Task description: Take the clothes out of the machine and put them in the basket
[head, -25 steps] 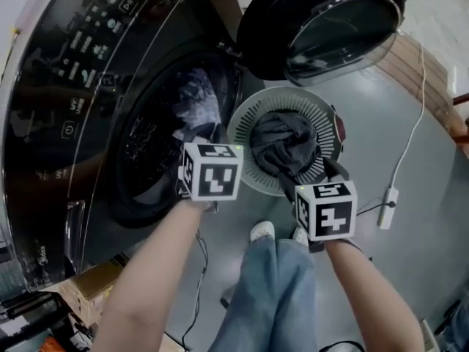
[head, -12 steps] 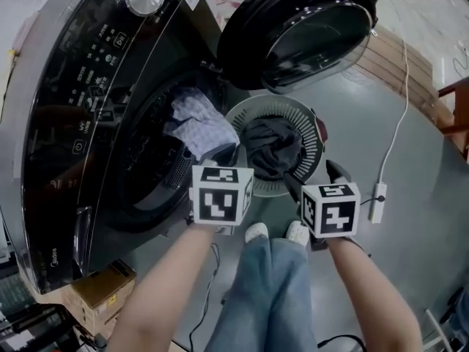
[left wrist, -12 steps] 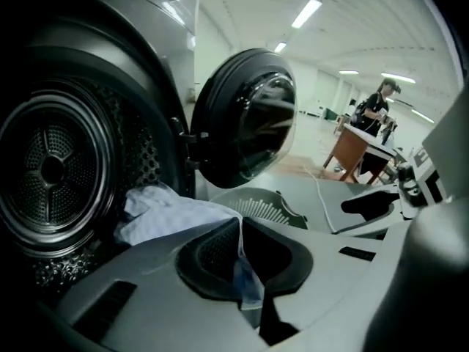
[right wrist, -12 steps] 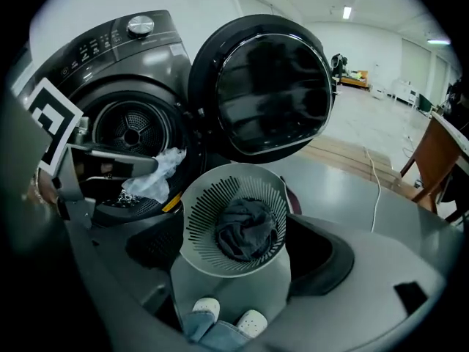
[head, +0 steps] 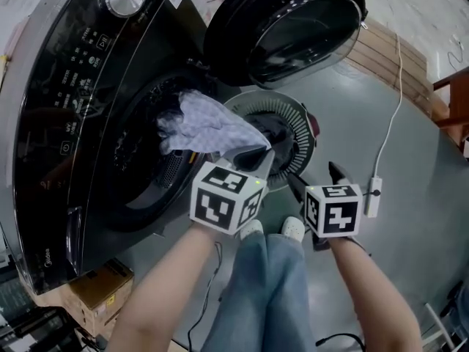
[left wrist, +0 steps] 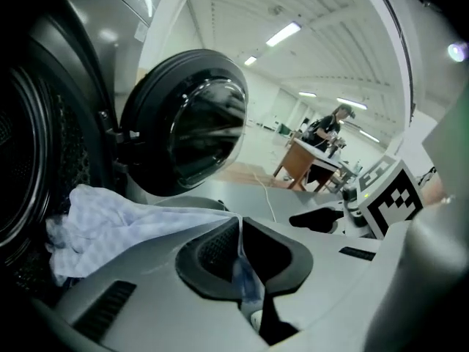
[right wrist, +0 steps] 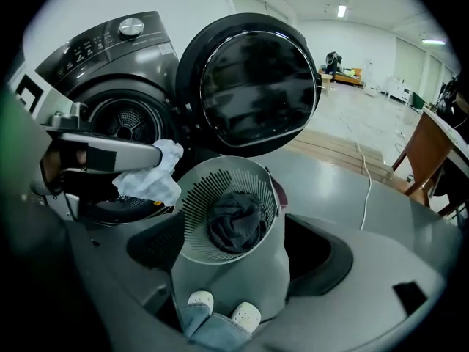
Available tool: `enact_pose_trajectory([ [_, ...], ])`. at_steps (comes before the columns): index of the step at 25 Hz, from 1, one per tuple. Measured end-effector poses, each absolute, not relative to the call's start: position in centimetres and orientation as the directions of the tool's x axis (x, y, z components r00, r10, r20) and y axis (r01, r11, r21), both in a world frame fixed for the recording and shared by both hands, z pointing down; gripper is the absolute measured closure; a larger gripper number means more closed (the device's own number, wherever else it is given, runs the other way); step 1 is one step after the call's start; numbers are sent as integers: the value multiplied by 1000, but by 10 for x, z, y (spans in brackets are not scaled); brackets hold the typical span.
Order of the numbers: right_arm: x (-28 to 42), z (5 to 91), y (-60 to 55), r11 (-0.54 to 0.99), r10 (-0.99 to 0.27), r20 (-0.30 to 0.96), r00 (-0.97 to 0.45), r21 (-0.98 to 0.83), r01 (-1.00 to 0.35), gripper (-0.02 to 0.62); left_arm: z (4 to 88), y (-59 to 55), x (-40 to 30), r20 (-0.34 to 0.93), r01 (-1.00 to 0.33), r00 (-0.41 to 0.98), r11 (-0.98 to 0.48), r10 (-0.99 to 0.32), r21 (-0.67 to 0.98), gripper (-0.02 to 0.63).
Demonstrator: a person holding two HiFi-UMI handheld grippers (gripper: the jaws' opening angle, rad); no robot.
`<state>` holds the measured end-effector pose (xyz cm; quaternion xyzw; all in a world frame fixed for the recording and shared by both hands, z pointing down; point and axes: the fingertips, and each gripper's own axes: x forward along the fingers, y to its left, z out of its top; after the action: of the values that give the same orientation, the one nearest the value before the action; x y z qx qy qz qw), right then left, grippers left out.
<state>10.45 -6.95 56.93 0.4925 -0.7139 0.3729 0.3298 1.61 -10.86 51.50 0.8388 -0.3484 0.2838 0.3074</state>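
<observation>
**Unloading in Progress: One Garment Held Between Machine and Basket**

The left gripper [head: 253,155] is clamping hard on one end of a pale checked cloth [head: 205,127]. Its jaws are pressing together with only a thin fold of fabric between them. The cloth is stretching in a taut sheet from that pinch back to the mouth of the washing machine [head: 69,123], where its far end is bunching at the drum opening. The pinched end is hanging over the near side of the basket [head: 299,119], which is standing on the floor just below the open door [head: 293,28]. A dark garment [right wrist: 234,222] is already lying crumpled inside the basket.

The right gripper [head: 314,178] is standing with its jaws wide apart and gripping nothing. It is hovering beside the basket, above the person's shoes.

Handling assessment: the cloth is looking thin, limp and light, and it is draping rather than holding any shape. The load on the grip should be slight. However, a hold on a single edge is giving little margin, so a gathered fold would probably hold more securely. The trailing end is likely to drag over the drum lip and may snag there. The idle right gripper is well placed to gather it.
</observation>
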Motion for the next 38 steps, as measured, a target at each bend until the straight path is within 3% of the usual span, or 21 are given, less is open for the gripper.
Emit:
enact_pose_trajectory([
  [6, 105, 571, -71, 248, -453, 838, -305, -210, -946, 170, 541, -103, 11, 779, -790, 502, -565, -375, 237, 589],
  [7, 105, 572, -71, 250, -451, 839, -304, -208, -946, 170, 546, -101, 11, 790, -792, 493, -563, -364, 235, 501],
  [8, 106, 572, -72, 249, -450, 840, -303, -208, -946, 170, 550, -100, 12, 798, -794, 489, -559, -353, 239, 334],
  [9, 106, 573, -72, 248, -449, 840, -303, -209, -946, 170, 554, -99, 11, 803, -798, 484, -553, -347, 241, 266],
  [20, 93, 594, -74, 255, -426, 848, -315, -221, -941, 170, 589, -115, -68, 859, -875, 296, -478, -418, 69, 207],
  [35, 37, 628, -76, 288, -375, 861, -344, -244, -926, 172, 614, -175, -194, 866, -934, 15, -317, -500, -167, 206],
  [38, 29, 633, -79, 305, -368, 862, -348, -242, -921, 172, 620, -191, -213, 858, -921, -49, -310, -511, -237, 137],
])
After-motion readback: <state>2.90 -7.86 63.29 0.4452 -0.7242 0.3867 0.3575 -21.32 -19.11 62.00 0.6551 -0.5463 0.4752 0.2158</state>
